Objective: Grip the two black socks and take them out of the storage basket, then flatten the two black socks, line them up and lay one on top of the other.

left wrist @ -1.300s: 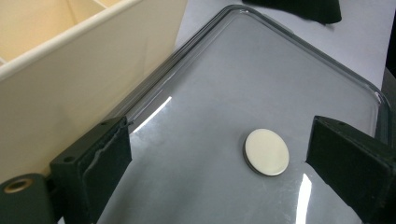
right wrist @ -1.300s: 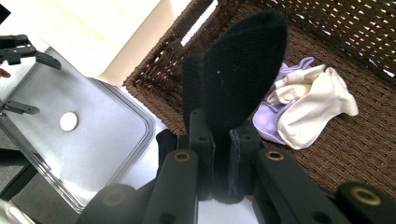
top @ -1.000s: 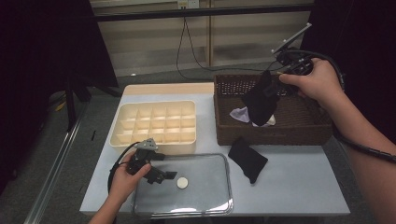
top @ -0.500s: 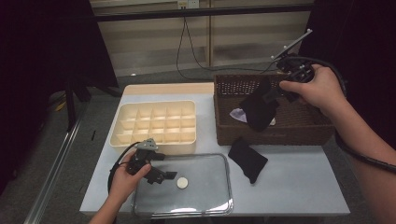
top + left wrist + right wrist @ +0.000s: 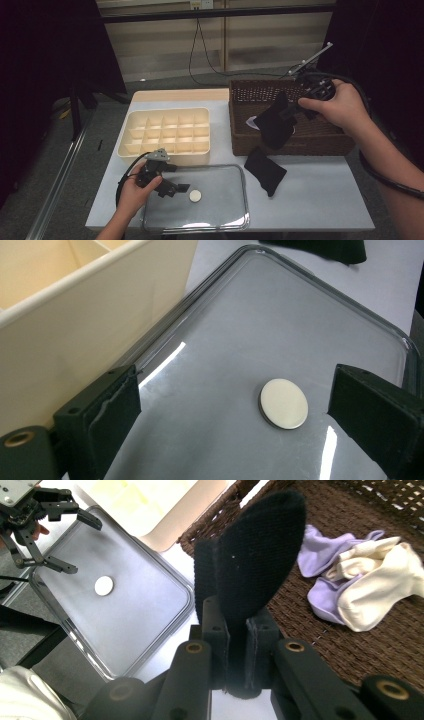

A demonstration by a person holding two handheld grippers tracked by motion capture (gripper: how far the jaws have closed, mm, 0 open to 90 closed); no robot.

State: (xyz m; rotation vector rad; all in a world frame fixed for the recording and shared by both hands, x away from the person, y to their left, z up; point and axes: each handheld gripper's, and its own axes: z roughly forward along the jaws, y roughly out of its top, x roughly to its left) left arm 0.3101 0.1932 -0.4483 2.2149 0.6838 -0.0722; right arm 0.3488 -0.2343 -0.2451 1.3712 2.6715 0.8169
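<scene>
My right gripper (image 5: 292, 112) is shut on a black sock (image 5: 274, 125) that hangs over the front part of a brown wicker basket (image 5: 300, 144). In the right gripper view the sock (image 5: 255, 560) sticks up from between the closed jaws of that gripper (image 5: 237, 635). A second black sock (image 5: 265, 169) lies flat on the table in front of the basket. My left gripper (image 5: 175, 188) rests open over a clear tray (image 5: 220, 212), its jaws (image 5: 242, 405) standing wide on either side of a white disc (image 5: 283, 403), not touching it.
A cream box with several compartments (image 5: 167, 132) stands behind the clear tray. A purple sock (image 5: 325, 555) and a cream sock (image 5: 380, 590) lie in the basket (image 5: 350, 650). Cables trail from both grippers. The table's right front is bare.
My right hand has come down and slightly left with the black sock, toward the basket's front wall. The left hand and the disc have stayed put.
</scene>
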